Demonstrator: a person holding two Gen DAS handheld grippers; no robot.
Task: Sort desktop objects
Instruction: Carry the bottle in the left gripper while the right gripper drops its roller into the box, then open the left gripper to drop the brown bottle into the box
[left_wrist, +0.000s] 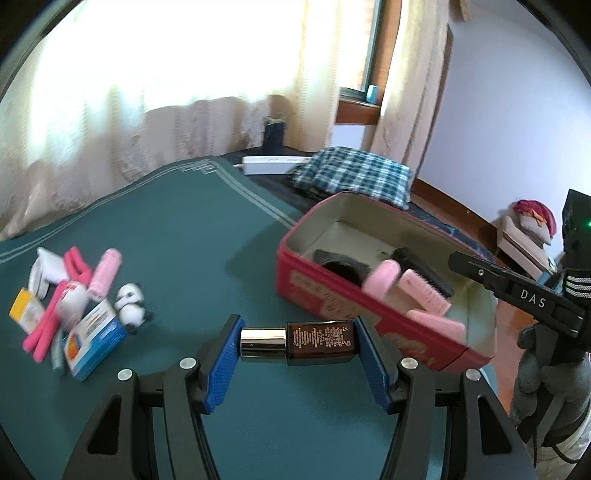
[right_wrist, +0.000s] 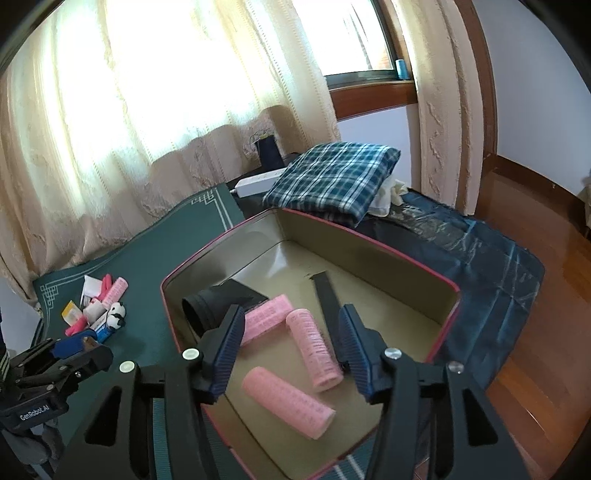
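Note:
My left gripper (left_wrist: 297, 343) is shut on a small brown bottle (left_wrist: 319, 343) with a silver cap, held lengthwise between the blue pads above the green mat (left_wrist: 177, 236). To its right stands an open red tin (left_wrist: 332, 291). In the right wrist view my right gripper (right_wrist: 291, 343) hangs open over the tin (right_wrist: 369, 240). Three pink hair rollers (right_wrist: 314, 350) lie on the tin's floor beside a black tube (right_wrist: 203, 308) and a black strip (right_wrist: 327, 299). A pile at the mat's left holds a pink roller (left_wrist: 105, 273), a panda toy (left_wrist: 131, 304) and a blue box (left_wrist: 94, 338).
Behind the tin lie a folded plaid cloth (right_wrist: 332, 181), a white power strip (right_wrist: 258, 184) and a dark cup (right_wrist: 269, 151) by the curtain. The table's right edge drops to a wooden floor (right_wrist: 535, 350). A gloved hand (left_wrist: 546, 376) holds the right gripper at the left wrist view's right edge.

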